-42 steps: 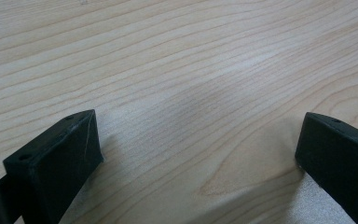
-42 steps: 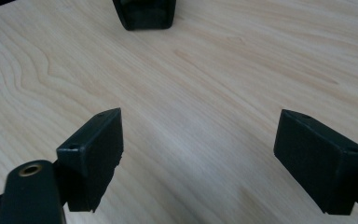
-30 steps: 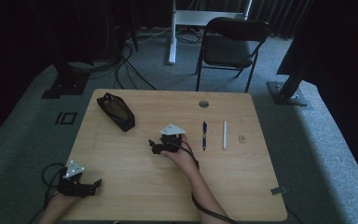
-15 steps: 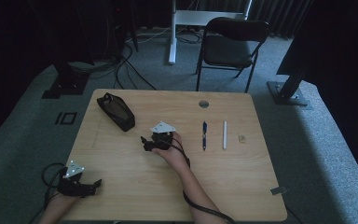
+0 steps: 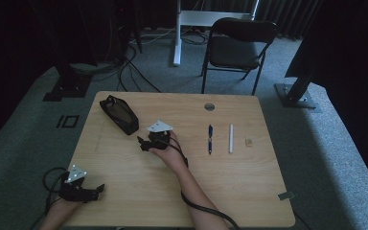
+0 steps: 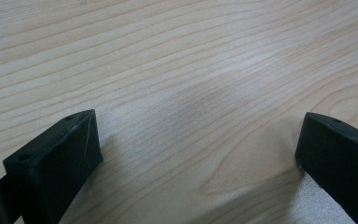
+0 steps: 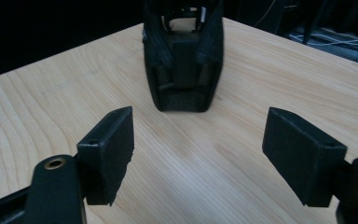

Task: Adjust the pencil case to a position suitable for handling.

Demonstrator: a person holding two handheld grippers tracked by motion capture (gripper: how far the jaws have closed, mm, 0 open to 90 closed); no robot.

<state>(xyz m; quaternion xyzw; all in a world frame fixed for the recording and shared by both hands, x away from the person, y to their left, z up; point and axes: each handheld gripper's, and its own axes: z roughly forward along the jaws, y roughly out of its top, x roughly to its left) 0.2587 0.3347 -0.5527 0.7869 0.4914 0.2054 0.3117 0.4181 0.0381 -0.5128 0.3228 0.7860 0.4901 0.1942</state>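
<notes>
pouch: black pencil case (image 7: pixel 182 60) lying near the table's (image 5: pixel 249 191) far-left corner, looking soft, light, floppy; best pinched at its near end | right gripper (image 7: pixel 198 158): jaws wide though just narrowing, gripping nothing, nearing the case | left gripper (image 6: pixel 198 154): resting wide open, empty

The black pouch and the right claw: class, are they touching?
Apart. In the right gripper view, bare table shows between the black pouch and the open right claw, nothing between its jaws, which have just been closing.
</notes>
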